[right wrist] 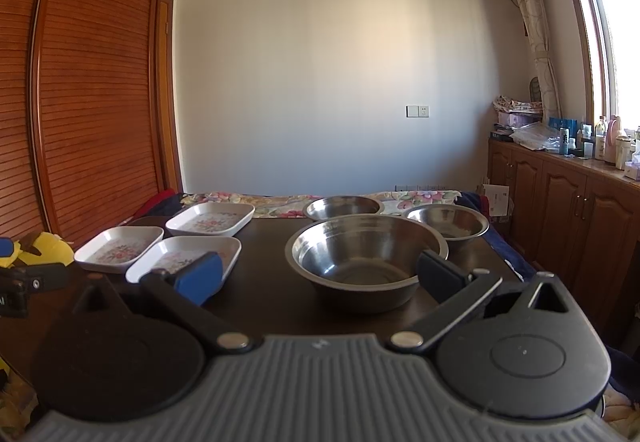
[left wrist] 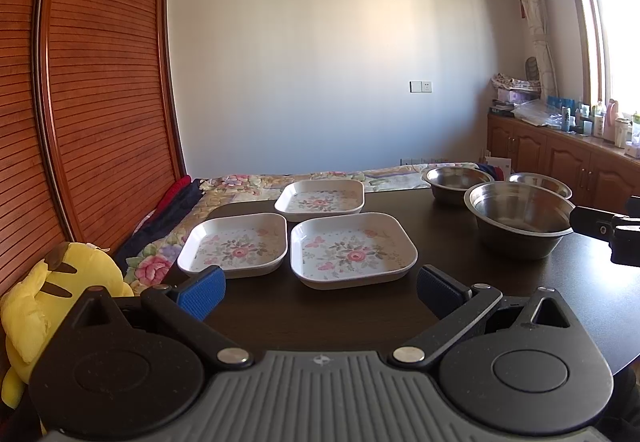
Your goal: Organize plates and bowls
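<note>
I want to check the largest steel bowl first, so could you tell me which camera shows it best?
The right wrist view: the largest steel bowl sits central, interior visible. The left wrist view shows it off to the right.

A dark wooden table (left wrist: 320, 314) carries three square floral plates (left wrist: 353, 250) and three steel bowls (left wrist: 520, 224).

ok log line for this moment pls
stage: start | left gripper: open, empty | right gripper: open, empty | plates: three, unstacked | bowls: three, unstacked
</note>
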`<state>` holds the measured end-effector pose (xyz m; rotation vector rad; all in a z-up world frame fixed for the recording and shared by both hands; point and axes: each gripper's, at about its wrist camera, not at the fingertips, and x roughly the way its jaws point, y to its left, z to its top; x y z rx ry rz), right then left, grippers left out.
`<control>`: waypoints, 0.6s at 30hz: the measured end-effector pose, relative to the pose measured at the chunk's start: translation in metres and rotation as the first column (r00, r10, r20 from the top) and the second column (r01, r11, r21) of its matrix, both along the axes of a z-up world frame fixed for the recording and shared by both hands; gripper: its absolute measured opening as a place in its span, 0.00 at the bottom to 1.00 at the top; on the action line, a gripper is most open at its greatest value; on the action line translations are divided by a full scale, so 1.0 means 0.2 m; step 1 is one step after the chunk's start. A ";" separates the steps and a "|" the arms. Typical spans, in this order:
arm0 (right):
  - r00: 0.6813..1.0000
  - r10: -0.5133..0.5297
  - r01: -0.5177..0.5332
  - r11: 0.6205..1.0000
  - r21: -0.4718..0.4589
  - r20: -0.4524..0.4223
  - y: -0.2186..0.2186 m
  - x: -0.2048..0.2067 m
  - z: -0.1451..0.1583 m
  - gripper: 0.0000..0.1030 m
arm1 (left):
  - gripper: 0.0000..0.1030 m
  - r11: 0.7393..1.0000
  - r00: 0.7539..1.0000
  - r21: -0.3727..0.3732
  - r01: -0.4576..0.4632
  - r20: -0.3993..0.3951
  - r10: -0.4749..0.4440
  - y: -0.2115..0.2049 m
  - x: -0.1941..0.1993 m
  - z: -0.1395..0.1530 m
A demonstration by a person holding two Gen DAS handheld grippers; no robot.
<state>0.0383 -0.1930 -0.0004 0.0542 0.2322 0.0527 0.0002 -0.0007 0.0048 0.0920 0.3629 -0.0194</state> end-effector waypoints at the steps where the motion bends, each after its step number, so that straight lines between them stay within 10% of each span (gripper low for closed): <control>1: 1.000 0.000 0.000 1.000 0.000 0.000 0.00 0.00 0.00 1.00 | 1.00 1.000 1.000 0.000 0.001 0.001 -0.001 0.00 0.00 0.00; 18: 1.000 0.002 -0.002 1.000 -0.001 0.003 0.01 0.00 0.01 1.00 | 1.00 1.000 1.000 0.001 0.001 0.002 -0.001 0.00 0.00 0.00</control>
